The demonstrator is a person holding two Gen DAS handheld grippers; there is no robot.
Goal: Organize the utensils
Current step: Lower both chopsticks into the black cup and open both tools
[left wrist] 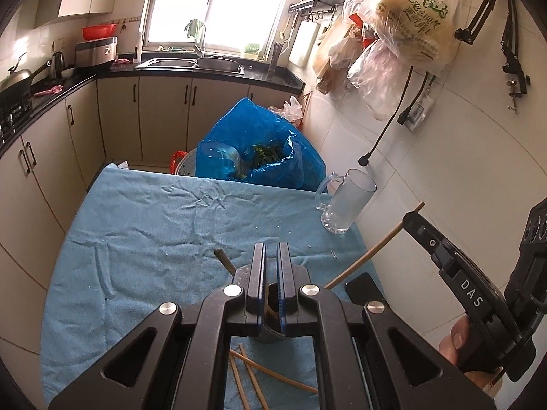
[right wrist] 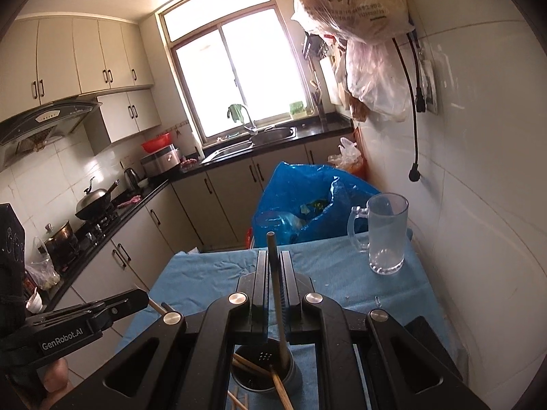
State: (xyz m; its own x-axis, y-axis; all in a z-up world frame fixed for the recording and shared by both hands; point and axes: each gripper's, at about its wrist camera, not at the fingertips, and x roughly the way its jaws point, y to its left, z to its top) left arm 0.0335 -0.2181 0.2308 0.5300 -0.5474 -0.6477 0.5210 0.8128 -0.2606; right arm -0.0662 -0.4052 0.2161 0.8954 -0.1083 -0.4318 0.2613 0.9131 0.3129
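My right gripper [right wrist: 273, 266] is shut on a brown chopstick [right wrist: 277, 294] that runs down into a round metal utensil holder [right wrist: 265, 372] on the blue cloth. The holder has other chopsticks leaning in it. My left gripper [left wrist: 271, 256] is shut on a chopstick [left wrist: 224, 260] whose dark tip sticks out left of the fingers, right above the holder [left wrist: 270, 333]. The right gripper [left wrist: 408, 220] shows at the right of the left wrist view, its chopstick [left wrist: 372, 247] slanting down. Loose chopsticks [left wrist: 253, 382] lie on the cloth near the front.
A clear glass mug [right wrist: 386, 235] stands at the table's far right, also in the left wrist view [left wrist: 345, 203]. A blue bag [left wrist: 259, 150] of greens sits beyond the far edge. A black phone [left wrist: 364, 288] lies at the right. White tiled wall at right, cabinets at left.
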